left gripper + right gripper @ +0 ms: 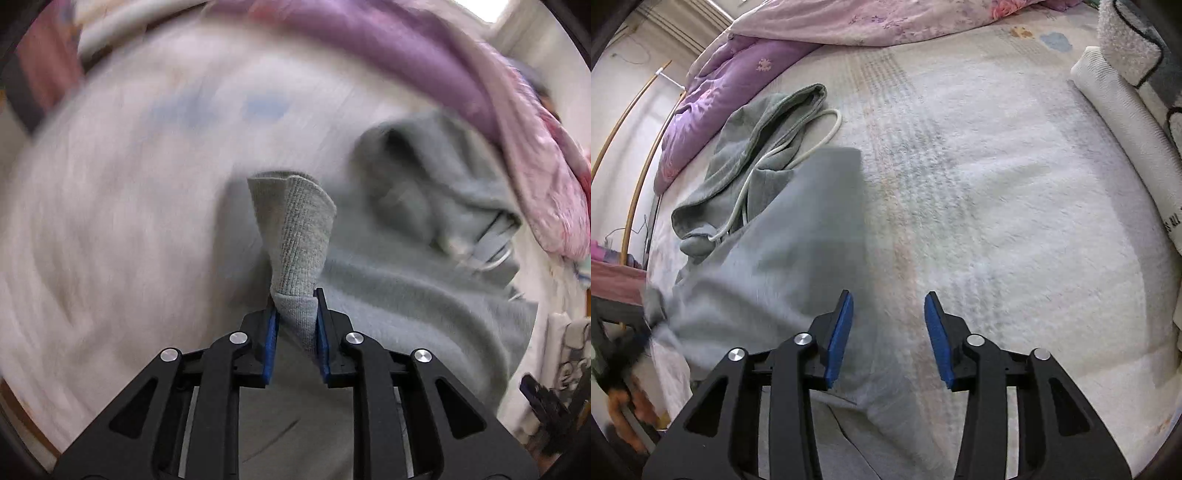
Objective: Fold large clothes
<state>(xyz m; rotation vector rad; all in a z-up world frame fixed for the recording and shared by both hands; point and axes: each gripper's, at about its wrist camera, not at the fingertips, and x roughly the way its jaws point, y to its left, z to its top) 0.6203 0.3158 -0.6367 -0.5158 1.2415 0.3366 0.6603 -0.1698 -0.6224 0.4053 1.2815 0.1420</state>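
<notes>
Soft, floppy grey hoodie [406, 280] on the bed [1015, 221]: left gripper [295, 306] jaws pinch its ribbed cuff [299, 236], right gripper [888, 314] jaws half-open, empty, hem at 9 o'clock.

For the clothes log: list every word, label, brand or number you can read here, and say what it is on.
No text can be read for certain.
White rolled cloth at the right edge of the bed: small dark print near its lower end, too small and warped to read.
Grey hoodie: no label or print shows.
Purple quilt: flower pattern only, no words.
</notes>
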